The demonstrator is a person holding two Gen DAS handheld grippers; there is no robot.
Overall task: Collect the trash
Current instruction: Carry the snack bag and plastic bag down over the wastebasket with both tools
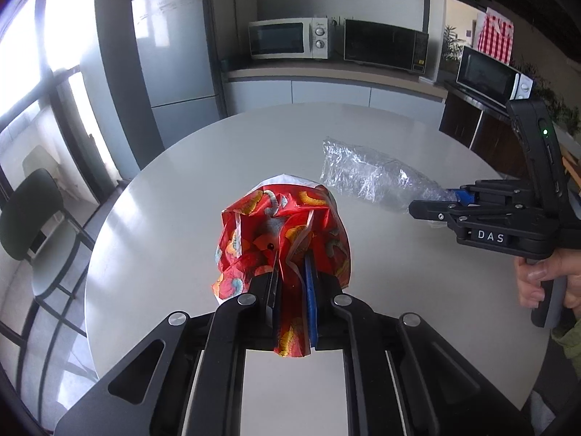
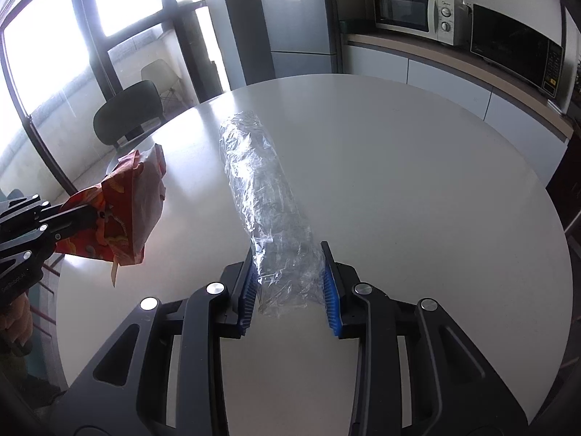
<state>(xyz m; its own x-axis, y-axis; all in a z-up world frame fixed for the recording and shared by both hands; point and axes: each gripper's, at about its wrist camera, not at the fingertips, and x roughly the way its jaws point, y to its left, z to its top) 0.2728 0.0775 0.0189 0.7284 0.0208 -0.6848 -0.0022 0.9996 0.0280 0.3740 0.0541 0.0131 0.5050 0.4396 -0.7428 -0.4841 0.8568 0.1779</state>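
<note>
Trash on round white table (image 1: 203, 167): two items, each w/ a gripper on it. Left gripper (image 1: 292, 272) sits bottom centre of left wrist view, jaws nearly closed and pinching a red patterned bag (image 1: 283, 229); bag bunches up above the fingertips, w/ a strip of it hanging down between the fingers. In right wrist view the same bag (image 2: 127, 210) shows at left edge, mid-height, held off the tabletop by the left gripper (image 2: 92, 214).

Right gripper (image 2: 288, 283) is bottom centre of its own view, jaws part open, blue pads (image 2: 332, 305) either side of the near end of a crumpled clear plastic wrapper (image 2: 261, 181). Pads look to be touching the plastic, but can't tell if it's truly clamped. Wrapper lies flat on table, running away toward upper centre of frame. In left wrist view the wrapper (image 1: 370, 174) is right of centre, its end at the right gripper (image 1: 435, 203) tips; right hand (image 1: 544, 279) grips the handle at right edge.
</note>
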